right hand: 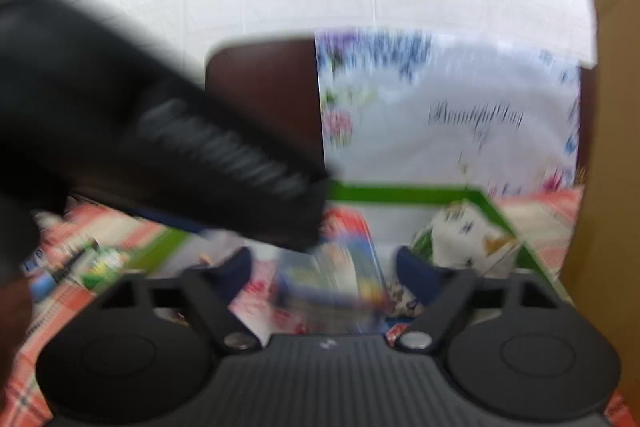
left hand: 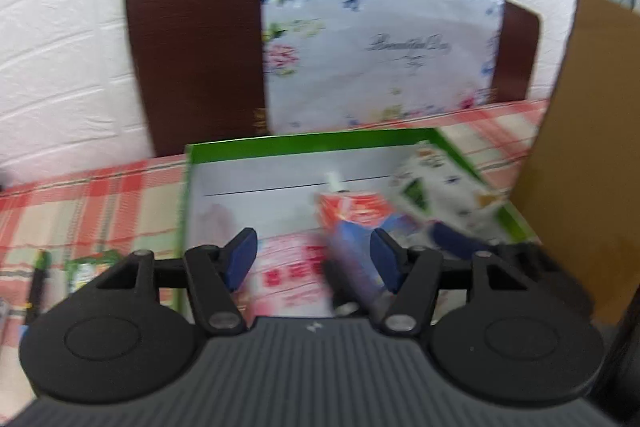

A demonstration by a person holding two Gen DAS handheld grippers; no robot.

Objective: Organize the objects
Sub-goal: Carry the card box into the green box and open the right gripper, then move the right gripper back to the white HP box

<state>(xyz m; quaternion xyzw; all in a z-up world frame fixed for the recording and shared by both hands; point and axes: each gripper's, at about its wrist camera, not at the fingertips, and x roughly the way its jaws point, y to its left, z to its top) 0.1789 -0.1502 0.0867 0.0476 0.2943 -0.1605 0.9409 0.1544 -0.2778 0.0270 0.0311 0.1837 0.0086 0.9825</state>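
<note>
Two handheld grippers hover close together over a shallow green-rimmed tray (left hand: 308, 139) that sits on a red and cream checked tablecloth (left hand: 80, 203). Both views are blurred.

The tray already gathers several packets: a white printed pouch (left hand: 432, 187) leaning in its far right corner, an orange and blue carton (left hand: 352, 215) near the middle, and a pink and white sachet (left hand: 296, 275) at the near edge. They appear collected here so that loose items end up in one container.

The left gripper (left hand: 316, 263) has its blue-padded fingers (left hand: 240, 259) roughly half spread above the sachet, gripping nothing. The right gripper (right hand: 324, 271) has its fingers wide apart. A blue and multicoloured packet (right hand: 340, 275) lies in the gap between them, but the pads do not seem to press on it; blur makes this uncertain.

A few small items, among them a green packet (left hand: 88, 267) and a dark pen (left hand: 38, 279), lie on the cloth left of the tray, probably yet to be sorted. A brown cardboard panel (left hand: 580, 147) stands at the right, and a chair draped in a floral cloth (left hand: 380, 59) faces the table.
</note>
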